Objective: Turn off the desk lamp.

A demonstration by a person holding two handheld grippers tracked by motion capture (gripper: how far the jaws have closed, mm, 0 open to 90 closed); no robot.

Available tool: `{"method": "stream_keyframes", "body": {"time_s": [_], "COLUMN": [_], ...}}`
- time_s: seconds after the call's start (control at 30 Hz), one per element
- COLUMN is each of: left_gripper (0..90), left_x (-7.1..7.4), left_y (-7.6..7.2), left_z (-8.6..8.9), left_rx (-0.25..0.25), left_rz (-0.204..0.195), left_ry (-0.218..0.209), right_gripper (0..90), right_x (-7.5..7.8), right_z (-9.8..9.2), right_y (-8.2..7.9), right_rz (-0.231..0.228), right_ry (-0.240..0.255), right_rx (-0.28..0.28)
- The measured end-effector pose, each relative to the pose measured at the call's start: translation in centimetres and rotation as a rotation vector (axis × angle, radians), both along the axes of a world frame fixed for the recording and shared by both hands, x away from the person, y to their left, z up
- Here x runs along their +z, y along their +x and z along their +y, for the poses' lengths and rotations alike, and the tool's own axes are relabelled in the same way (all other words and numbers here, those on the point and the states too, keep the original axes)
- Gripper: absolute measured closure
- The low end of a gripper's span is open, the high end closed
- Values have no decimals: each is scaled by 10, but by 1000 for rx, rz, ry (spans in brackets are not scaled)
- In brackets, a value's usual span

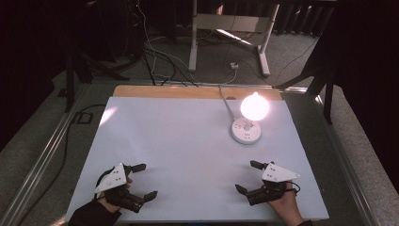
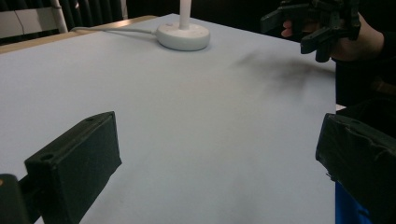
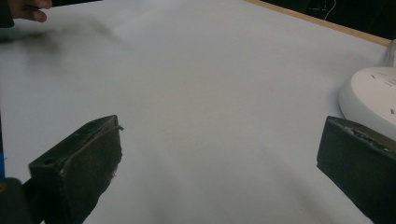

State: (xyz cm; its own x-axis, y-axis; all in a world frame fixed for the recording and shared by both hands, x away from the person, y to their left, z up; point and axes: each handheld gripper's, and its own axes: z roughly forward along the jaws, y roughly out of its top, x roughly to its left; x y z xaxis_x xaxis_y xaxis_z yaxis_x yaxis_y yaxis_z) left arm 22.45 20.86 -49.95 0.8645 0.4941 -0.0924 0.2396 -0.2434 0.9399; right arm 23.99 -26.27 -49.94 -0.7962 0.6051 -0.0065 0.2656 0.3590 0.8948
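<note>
Both tools, left tool and right tool, are hovering spread and empty over the matte white tabletop; a glowing round bulb lamp on a white disc base is standing just beyond the right tool.

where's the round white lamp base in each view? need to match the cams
High view: the round white lamp base sits right of centre, toward the far edge of the white table sheet, under the glowing bulb.
Left gripper view: top centre, with the stem rising out of frame.
Right gripper view: cut off at the right edge, above the right-hand jaw.
Shared landmark: the table's wooden far edge.
</note>
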Motion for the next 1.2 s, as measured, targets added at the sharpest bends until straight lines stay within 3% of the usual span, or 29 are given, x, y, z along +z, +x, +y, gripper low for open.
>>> {"method": "stream_keyframes", "body": {"time_s": [0.27,0.47,0.73,1.07,1.2], "left_gripper": [5,5,5,5,5], "left_x": [1,2,2,2,2], "left_y": [-1,-1,-1,-1,-1], "left_z": [1,1,1,1,1], "left_rx": [4,0,0,3,1], "left_rz": [-2,2,-2,-2,-3], "left_ry": [-3,-8,-11,-12,-11], "right_gripper": [0,0,0,0,0], "right_x": [2,3,5,14,23], "right_z": [0,3,6,16,17], "right_y": [-2,-4,-4,-10,-11], "right_rz": [6,-1,38,79,58], "right_ry": [10,-20,-26,-31,-27], "right_rx": [6,12,26,61,66]}}
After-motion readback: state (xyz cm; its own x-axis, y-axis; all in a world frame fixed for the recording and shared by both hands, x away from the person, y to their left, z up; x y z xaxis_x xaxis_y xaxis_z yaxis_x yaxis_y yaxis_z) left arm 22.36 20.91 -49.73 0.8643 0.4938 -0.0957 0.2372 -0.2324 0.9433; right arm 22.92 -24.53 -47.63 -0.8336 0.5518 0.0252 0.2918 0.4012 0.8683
